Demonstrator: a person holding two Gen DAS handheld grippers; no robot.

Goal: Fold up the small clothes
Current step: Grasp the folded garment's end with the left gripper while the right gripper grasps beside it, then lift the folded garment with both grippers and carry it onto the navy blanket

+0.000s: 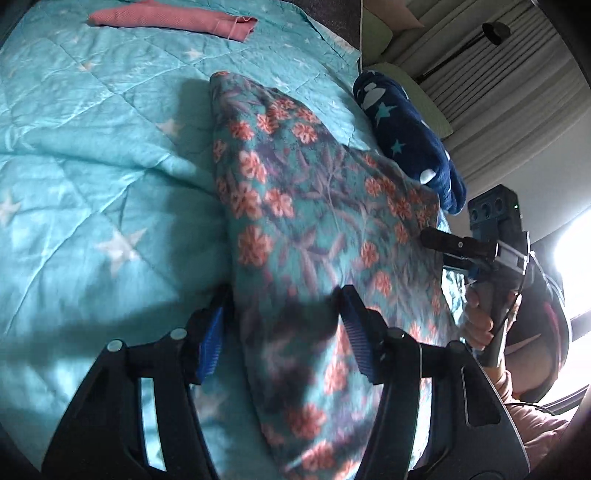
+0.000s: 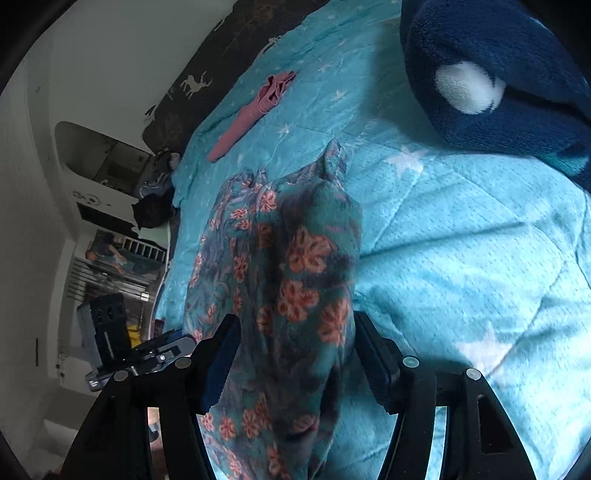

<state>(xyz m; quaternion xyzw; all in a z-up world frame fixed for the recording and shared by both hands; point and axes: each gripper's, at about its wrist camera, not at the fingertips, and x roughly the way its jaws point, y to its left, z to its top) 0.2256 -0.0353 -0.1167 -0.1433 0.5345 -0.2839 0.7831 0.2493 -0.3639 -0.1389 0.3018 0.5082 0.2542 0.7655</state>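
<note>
A teal floral garment (image 1: 306,206) with orange flowers hangs stretched between both grippers above the turquoise star quilt (image 1: 92,155). My left gripper (image 1: 284,325) has cloth bunched between its blue-padded fingers and holds one end. My right gripper (image 2: 295,354) holds the other end of the garment (image 2: 291,266), which drapes forward over the quilt (image 2: 461,240). The right gripper also shows in the left wrist view (image 1: 439,247), pinching the garment's edge. The left gripper shows in the right wrist view (image 2: 162,350) at the lower left.
A folded pink garment (image 1: 173,20) lies at the quilt's far side, also in the right wrist view (image 2: 251,114). A navy plush blanket with stars (image 1: 406,133) lies by the garment (image 2: 498,74). Curtains (image 1: 498,92) and shelves (image 2: 110,258) border the bed.
</note>
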